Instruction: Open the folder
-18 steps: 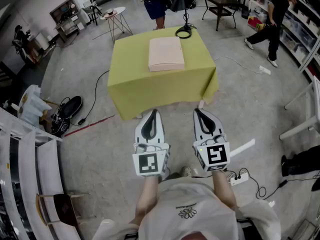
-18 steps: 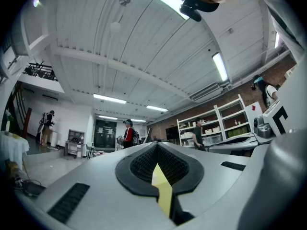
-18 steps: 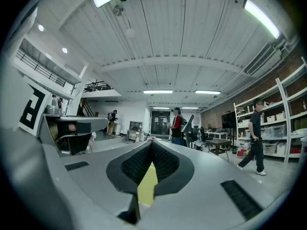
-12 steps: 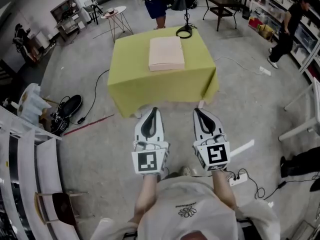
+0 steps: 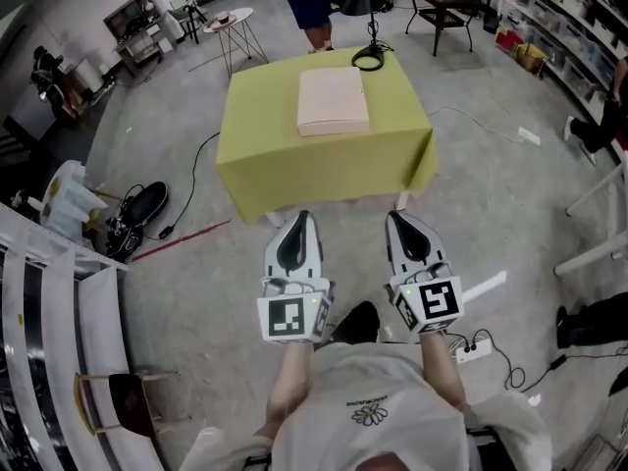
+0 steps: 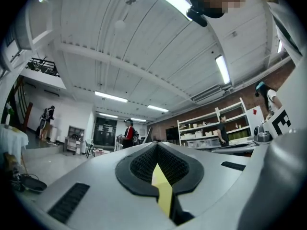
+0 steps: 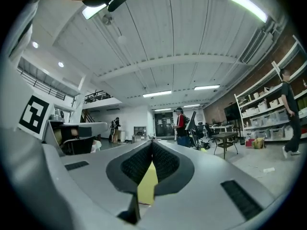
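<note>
Grey concrete floor [image 5: 196,292] spreads through a workshop, and on it stands a table [image 5: 324,170] under a yellow-green cloth. The folder [image 5: 334,101], pale pinkish-beige, lies shut and flat on the middle of that table, toward its far side. Just beyond it, at the table's far edge, sits a coil of black cable [image 5: 368,59].

Well short of the table, the left tongs [image 5: 301,220] and right tongs [image 5: 396,218] are held side by side over the floor. They point toward the table's near edge and touch nothing. Both are clenched. In each tongs' own view the dark pads meet at the tip, and only the yellow cloth shows through the slit behind them.

Shelving [image 5: 574,27] along the right wall carries bins, their contents too small to make out.

Against the earlier frames, the tongs keep the same pose. A dark shoe [image 5: 355,320] now shows between the wrists. The person in black [image 5: 610,106] by the shelving has moved to the right edge and is only partly in view.
</note>
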### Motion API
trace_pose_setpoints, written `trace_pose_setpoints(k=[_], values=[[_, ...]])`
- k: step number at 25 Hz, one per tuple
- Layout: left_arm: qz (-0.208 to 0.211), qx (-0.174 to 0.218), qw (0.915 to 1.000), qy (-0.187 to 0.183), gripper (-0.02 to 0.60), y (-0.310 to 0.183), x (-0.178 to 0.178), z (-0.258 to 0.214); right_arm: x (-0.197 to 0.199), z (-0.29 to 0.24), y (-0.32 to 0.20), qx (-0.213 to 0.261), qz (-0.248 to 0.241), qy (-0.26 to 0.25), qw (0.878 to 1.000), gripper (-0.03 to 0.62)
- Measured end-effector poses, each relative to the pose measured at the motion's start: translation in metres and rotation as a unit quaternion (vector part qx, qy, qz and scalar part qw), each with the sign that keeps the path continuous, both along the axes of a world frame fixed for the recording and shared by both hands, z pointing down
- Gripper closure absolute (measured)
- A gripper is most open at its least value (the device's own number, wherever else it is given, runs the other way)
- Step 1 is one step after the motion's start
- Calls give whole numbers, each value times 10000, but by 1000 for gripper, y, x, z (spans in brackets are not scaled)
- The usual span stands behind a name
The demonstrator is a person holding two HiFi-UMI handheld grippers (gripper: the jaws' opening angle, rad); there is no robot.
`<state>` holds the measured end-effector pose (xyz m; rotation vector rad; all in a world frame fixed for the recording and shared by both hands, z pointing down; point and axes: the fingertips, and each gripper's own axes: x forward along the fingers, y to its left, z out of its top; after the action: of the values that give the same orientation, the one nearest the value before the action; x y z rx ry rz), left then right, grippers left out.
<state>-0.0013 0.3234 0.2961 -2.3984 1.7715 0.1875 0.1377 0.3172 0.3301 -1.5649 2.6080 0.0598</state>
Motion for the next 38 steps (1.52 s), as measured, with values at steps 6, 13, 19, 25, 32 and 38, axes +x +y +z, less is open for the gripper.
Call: trace_pose_setpoints(k=[6,13,19,25,32,38], values=[[-110,-138,9996,214,566,-26,-15,11,-17,12,-18,-116,-236,261,9993,580],[169,-203,9988,411,566,-101,-10,19,-14,21,-84,-249,-91,220,9994,580],[310,-169,9986,390,566,-185,-5,16,2,21,-161,-488,160,109,9986,580],[359,-175,9988,273,566,-281,-10,24,-4,16,-253,-718,199,293,9968,580],[292,-65,9982,527,566,-382,-40,7,-44,0,-369,-556,251,257,9978,580],[338,-214,9990,189,566,-450,-62,20,-59,12,-434,-639,328,224,9972,580]])
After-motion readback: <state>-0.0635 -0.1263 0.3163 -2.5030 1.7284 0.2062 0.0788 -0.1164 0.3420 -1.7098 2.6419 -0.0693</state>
